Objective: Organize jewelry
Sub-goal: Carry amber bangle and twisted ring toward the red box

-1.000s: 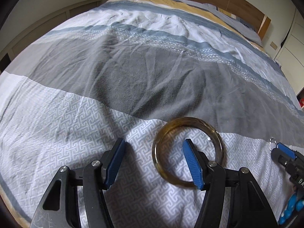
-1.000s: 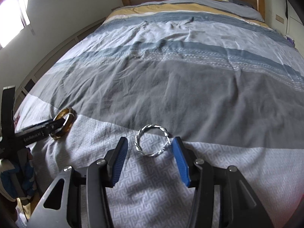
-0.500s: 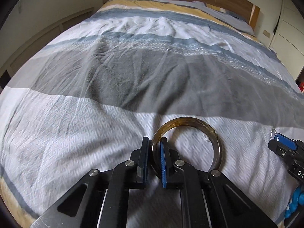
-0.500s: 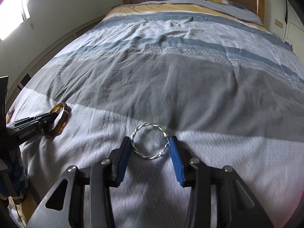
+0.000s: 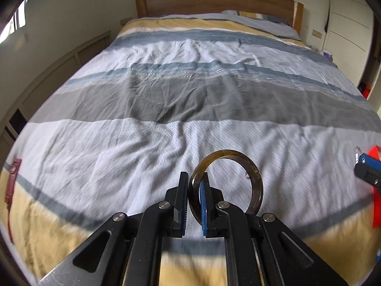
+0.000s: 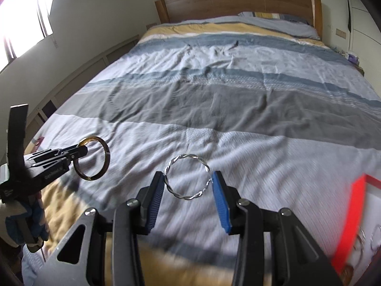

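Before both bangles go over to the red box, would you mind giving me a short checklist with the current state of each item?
1. Left tongs clamped on the amber bangle rim: ok.
2. Amber bangle lifted off the duvet: ok, right view shows it in the air.
3. Right tongs holding the silver twisted bangle by its outer edges: ok, though the grip looks light.
4. Silver bangle off the duvet: ok.
5. Red box within reach at right: ok.
6. Free slot inside the box: cannot tell, blurred.
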### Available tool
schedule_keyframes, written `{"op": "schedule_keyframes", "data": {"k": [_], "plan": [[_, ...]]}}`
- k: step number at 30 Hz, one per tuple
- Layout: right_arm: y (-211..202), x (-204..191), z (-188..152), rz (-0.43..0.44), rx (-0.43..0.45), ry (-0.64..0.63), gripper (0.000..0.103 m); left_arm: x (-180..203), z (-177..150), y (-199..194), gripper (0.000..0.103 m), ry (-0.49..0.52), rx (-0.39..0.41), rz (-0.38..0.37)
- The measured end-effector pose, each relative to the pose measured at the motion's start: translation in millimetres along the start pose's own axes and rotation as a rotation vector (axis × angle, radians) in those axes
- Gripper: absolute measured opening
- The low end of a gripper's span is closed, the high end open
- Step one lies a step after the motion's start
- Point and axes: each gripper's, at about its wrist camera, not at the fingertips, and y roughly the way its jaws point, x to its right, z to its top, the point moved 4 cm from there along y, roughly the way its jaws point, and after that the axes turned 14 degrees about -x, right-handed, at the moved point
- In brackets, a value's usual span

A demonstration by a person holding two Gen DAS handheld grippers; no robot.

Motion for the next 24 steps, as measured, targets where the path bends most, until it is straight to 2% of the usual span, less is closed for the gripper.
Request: {"op": "schedule_keyframes", "data": {"k": [6, 13, 19, 24], "plan": [[-56.3, -6.4, -39.6, -0.013, 0.047, 0.005, 0.039, 18.4, -36.6, -46.9, 0.009, 0.054, 0.033, 0.015], [-107.2, 10.2, -93.2, -0.052, 0.080, 0.057, 0.039, 55.7, -73.8, -92.1, 0.009, 0.125, 0.071, 0.009], [-148.2, 50.5, -131.5, -0.094, 0.119, 0.122, 0.039, 107.1, -86.0, -116.1, 0.009, 0.183, 0.091, -0.033], [-170.2, 101.1, -153.7, -0.141, 0.127, 0.178, 0.039, 172.7, -82.5, -123.7, 0.009, 0.252, 0.093, -0.092]]}}
